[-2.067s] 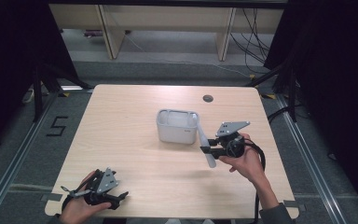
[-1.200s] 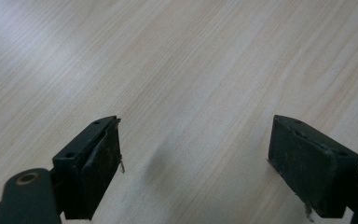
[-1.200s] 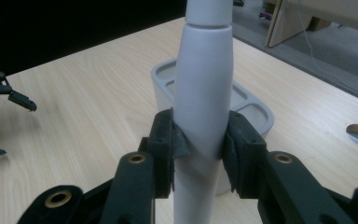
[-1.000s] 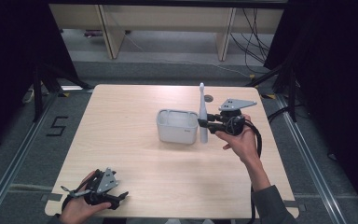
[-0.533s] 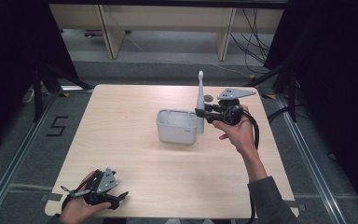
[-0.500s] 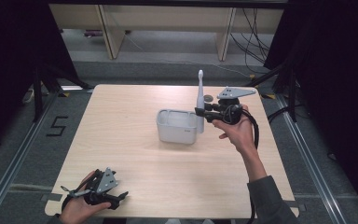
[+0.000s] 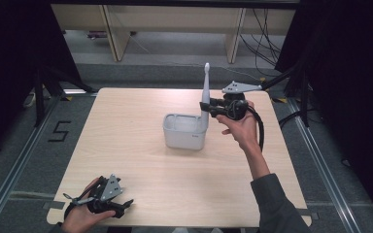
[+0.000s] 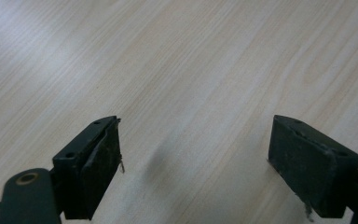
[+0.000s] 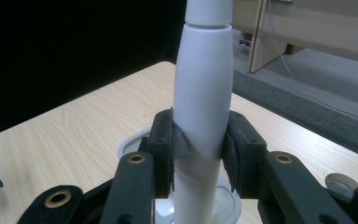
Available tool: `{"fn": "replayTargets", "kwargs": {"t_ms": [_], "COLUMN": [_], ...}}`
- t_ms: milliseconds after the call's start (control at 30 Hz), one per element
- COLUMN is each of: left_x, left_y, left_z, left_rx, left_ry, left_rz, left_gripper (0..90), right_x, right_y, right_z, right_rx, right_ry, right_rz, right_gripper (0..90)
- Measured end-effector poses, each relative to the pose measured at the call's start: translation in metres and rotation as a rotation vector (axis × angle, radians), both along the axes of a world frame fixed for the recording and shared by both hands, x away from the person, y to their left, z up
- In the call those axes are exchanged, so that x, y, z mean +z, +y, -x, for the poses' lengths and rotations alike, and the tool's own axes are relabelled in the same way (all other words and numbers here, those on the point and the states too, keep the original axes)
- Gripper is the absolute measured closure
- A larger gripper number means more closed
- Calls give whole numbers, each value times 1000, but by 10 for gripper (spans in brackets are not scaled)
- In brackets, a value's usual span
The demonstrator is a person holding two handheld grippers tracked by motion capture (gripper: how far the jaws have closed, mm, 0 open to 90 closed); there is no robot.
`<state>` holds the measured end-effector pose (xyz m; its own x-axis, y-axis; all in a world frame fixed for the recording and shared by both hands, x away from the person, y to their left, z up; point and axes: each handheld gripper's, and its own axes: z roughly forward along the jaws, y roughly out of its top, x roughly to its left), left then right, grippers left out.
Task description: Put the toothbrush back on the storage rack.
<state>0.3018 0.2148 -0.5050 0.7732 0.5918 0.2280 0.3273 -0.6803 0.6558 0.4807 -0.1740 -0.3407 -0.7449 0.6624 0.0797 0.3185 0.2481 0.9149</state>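
A white electric toothbrush and a white container stand out against the pale wood-grain counter; each hand-held gripper, right and left, is black.

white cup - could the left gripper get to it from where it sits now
Probably yes. The left gripper rests open and unloaded at the table's near corner, with bare wood between it and the white cup. The right gripper holds the electric toothbrush upright at the cup's far right rim, so approach from the left.
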Motion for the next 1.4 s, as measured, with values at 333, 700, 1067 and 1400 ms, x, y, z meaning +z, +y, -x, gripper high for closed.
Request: {"fn": "replayTargets", "kwargs": {"t_ms": [333, 700, 1067, 1400], "left_x": [0, 0, -1, -1], "left_y": [0, 0, 0, 0], "left_z": [0, 0, 1, 1], "left_rx": [0, -1, 2, 1], "left_ry": [-1, -1, 8, 9], "left_rz": [0, 2, 7, 5], "left_gripper": [164, 164, 164, 164], "right_x": [-10, -20, -34, -46], "right_y": [4, 10, 10, 12], "right_z": [-12, -19, -22, -22], "right_rx": [-34, -64, -62, -71], "right_ry": [0, 19, 34, 56], "right_rz": [-1, 17, 20, 66], "right_gripper": [665, 665, 663, 664]}}
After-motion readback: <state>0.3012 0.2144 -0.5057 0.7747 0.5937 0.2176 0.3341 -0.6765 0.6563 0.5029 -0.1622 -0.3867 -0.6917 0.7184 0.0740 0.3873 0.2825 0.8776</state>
